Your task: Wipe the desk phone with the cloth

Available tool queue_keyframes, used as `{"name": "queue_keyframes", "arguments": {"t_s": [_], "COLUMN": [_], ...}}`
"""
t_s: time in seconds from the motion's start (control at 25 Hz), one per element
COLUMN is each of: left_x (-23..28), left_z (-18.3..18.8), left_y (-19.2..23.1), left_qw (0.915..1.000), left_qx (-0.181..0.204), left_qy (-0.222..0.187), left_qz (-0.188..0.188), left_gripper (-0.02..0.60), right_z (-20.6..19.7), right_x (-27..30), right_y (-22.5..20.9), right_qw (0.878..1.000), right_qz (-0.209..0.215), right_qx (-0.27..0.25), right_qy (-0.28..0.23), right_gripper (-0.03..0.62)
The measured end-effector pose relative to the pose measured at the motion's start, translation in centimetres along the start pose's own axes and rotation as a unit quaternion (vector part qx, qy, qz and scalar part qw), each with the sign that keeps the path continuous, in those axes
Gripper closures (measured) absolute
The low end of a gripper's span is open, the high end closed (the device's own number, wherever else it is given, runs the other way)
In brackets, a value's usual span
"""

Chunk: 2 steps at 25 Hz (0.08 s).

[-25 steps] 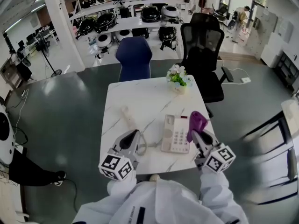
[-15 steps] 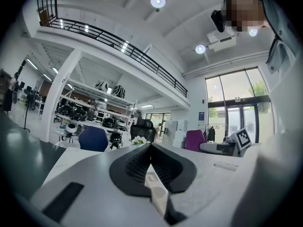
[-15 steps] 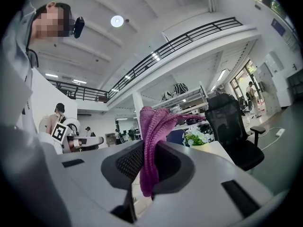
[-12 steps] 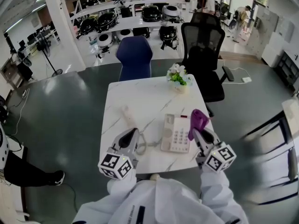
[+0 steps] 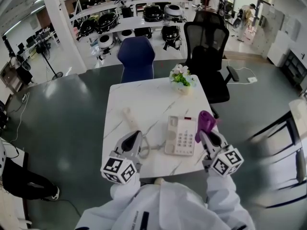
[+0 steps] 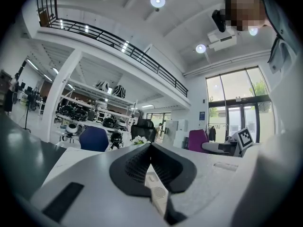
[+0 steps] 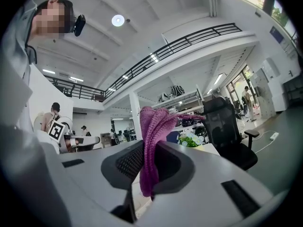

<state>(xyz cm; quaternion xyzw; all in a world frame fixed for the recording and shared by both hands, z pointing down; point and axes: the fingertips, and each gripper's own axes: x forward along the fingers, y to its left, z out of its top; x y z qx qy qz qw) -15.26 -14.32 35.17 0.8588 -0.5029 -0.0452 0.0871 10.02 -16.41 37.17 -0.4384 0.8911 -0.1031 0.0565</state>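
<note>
The white desk phone lies on the white marble table, right of centre, with its cradle bare. Its handset lies to the left, joined by a coiled cord. My left gripper is shut on the handset's near end, and the left gripper view shows the white handset pinched between the jaws of the left gripper. Just right of the phone, my right gripper is shut on a purple cloth. In the right gripper view, the cloth stands up out of the right gripper.
A small pot of flowers stands at the table's far right edge. Beyond the table are a blue chair and a black office chair. The table's front edge runs just below both grippers. People stand far back in the room.
The right gripper with the cloth has drifted slightly to the right, away from the phone. The left gripper and handset have barely moved.
</note>
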Motion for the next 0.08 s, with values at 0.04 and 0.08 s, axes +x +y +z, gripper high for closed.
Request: {"name": "queue_keyframes", "arguments": {"t_s": [0.04,0.08], "left_x": [-0.05,-0.1], "left_z": [-0.03,-0.06], "left_y": [0.05,0.11], "left_qw": [1.0,1.0], "left_qx": [0.0,0.0], "left_qy": [0.0,-0.001], "left_qz": [0.001,0.001], "left_gripper": [0.584,0.584], "right_z": [-0.03,-0.07], "right_x": [-0.05,-0.09], "right_y": [-0.01,-0.03], "right_qw": [1.0,1.0], "right_qz": [-0.001,-0.002], "right_qx": [0.0,0.0], "right_qy": [0.0,-0.001], "right_gripper": [0.556,0.555]}}
